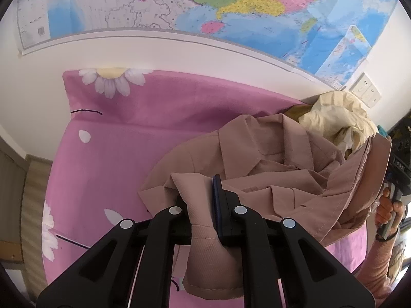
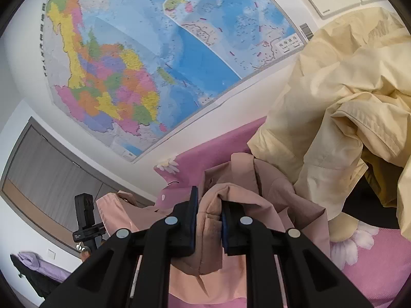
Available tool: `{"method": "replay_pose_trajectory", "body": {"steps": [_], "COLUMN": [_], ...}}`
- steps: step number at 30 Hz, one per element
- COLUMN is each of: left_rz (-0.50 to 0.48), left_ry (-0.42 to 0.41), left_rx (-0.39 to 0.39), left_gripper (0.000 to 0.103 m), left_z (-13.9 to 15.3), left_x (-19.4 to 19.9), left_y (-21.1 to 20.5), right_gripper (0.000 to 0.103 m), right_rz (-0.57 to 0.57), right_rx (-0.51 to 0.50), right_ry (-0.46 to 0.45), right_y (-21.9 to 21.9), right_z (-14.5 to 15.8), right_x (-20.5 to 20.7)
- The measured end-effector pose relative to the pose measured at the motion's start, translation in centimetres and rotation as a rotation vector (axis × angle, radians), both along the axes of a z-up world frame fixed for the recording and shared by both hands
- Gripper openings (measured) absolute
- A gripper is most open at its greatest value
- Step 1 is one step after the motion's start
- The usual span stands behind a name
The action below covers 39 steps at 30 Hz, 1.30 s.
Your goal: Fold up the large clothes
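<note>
On the pink daisy-print bed sheet [image 1: 115, 154], near the wall, lies a crumpled dusty-pink garment [image 1: 269, 169], partly lifted at two points. Left gripper [image 1: 203, 205] clenched on a fold of it; cloth bunches between the jaws and hangs down below them. Right gripper [image 2: 209, 218] likewise clamped on a thick wad of the same fabric.

Left wrist view only: the garment's spread over the sheet, a collar-like flap, a hemmed edge rising at right, and the person's right hand [image 1: 388, 210] on its gripper handle, pink sleeve below. Right wrist view only: the other handle with its black camera block [image 2: 86, 220] at left, a grey door [image 2: 51, 169], lilac cloth low left.

Just behind the garment sits a heap of cream-yellow clothing [image 2: 346, 107], touching it and covering the sheet's far right. Wall map [image 2: 154, 51] above; wall sockets [image 1: 366, 89] beside it.

Gripper bodies hide the garment's near edge. Garment type unclear. Both views' rims are dark.
</note>
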<state>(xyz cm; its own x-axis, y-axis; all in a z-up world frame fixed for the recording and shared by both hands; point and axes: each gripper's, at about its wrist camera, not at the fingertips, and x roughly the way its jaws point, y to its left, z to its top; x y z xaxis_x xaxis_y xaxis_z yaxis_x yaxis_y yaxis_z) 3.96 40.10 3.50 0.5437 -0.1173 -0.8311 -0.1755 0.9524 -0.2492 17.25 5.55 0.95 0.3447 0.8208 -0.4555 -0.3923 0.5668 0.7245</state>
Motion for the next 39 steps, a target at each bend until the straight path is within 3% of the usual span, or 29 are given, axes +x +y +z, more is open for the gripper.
{"method": "replay_pose_trajectory", "body": {"steps": [15, 39], "left_rz": [0.001, 0.024], "left_ry": [-0.009, 0.039], "left_rx": [0.066, 0.053], "left_gripper": [0.011, 0.011], "left_z": [-0.7, -3.4], "left_x": [1.2, 3.7], "left_y": [-1.1, -0.4], "right_gripper": [0.015, 0.015], "right_rz": [-0.029, -0.052], "right_rx": [-0.029, -0.065], "right_ry": [0.041, 0.088], "right_y": [-0.1, 0.6], "right_z": [-1.4, -2.6], "right_x": [1.5, 4.6]}}
